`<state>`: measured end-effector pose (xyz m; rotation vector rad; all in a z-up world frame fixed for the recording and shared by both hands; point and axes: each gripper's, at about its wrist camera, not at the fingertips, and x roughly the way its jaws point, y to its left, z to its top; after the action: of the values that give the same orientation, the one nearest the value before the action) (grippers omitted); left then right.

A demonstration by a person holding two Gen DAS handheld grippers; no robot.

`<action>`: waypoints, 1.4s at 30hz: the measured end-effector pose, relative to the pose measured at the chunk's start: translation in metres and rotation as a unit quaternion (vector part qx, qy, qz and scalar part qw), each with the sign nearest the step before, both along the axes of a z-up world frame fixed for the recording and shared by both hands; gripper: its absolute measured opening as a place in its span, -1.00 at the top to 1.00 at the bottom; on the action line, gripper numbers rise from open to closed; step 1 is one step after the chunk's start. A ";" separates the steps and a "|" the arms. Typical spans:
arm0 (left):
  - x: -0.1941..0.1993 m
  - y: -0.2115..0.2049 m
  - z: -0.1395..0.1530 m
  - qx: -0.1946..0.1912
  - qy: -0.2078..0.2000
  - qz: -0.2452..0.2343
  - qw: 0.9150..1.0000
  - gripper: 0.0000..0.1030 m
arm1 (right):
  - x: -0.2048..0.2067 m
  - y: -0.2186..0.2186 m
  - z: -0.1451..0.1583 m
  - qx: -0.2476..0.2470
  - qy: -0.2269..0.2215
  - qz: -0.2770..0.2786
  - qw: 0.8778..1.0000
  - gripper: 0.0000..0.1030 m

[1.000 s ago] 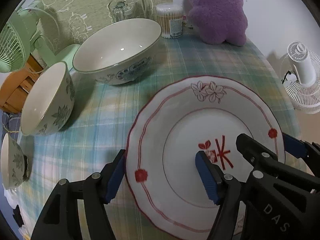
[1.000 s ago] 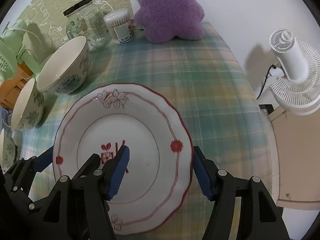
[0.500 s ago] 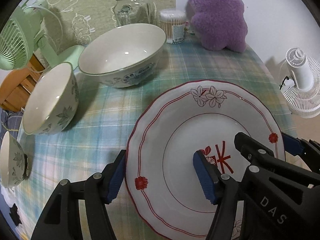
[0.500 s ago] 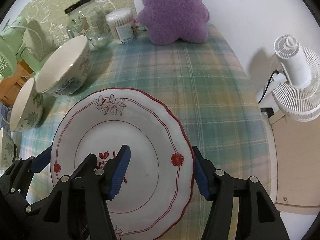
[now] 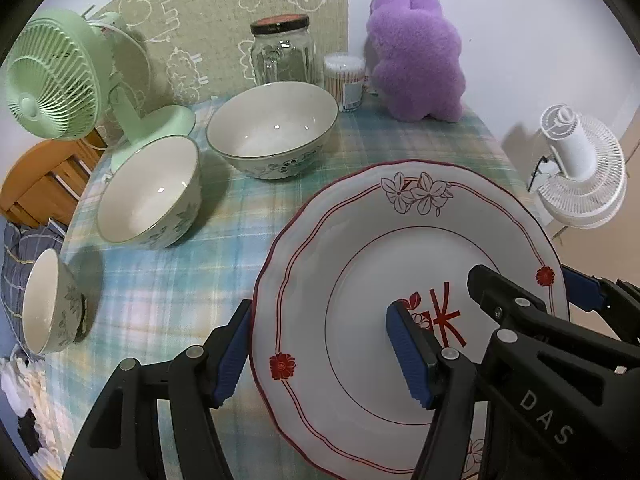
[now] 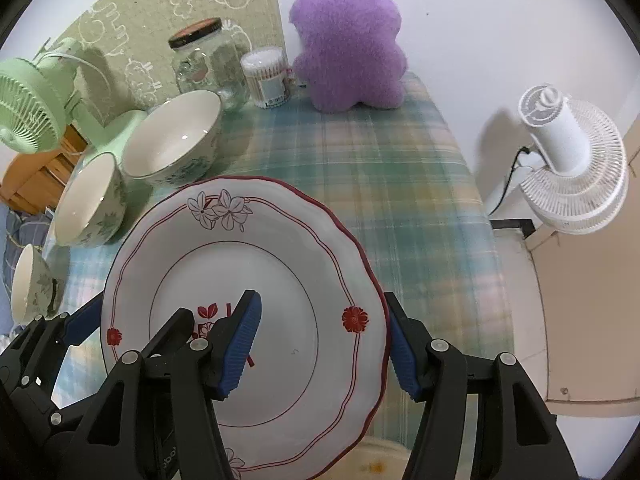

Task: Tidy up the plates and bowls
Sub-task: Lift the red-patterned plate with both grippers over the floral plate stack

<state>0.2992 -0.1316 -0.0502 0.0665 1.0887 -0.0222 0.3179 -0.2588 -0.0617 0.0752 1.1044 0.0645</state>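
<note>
A white plate (image 5: 384,248) with a red scalloped rim and a red character hangs tilted above the plaid tablecloth (image 5: 168,280). My left gripper (image 5: 320,352) is shut on its left rim, one blue pad under the edge and one on the well. My right gripper (image 6: 322,344) is shut on the plate's (image 6: 280,248) right rim in the same way. Three floral bowls stand in a row at the left: a large one (image 5: 272,128), a medium one (image 5: 148,192) and a small one (image 5: 48,300).
Along the back wall stand a green desk fan (image 5: 52,80), a glass jar (image 5: 282,56), a tub of cotton swabs (image 5: 346,80) and a purple plush (image 5: 416,60). A white fan (image 6: 568,160) stands off the table's right edge. A pale dish rim (image 6: 376,460) shows below the plate.
Both grippers have risen with the plate between them. The bowls and back-wall objects now sit lower and farther off in both views.
</note>
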 end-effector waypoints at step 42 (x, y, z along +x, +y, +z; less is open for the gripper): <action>-0.147 -0.071 -0.024 -0.045 0.057 -0.090 0.993 -0.29 | -0.180 -0.061 -0.003 -0.049 0.040 -0.110 0.992 -0.23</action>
<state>0.1521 -0.2024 -0.0746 0.0831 1.1908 -0.2403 0.1375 -0.3196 -0.0643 0.1123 1.1725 -0.1905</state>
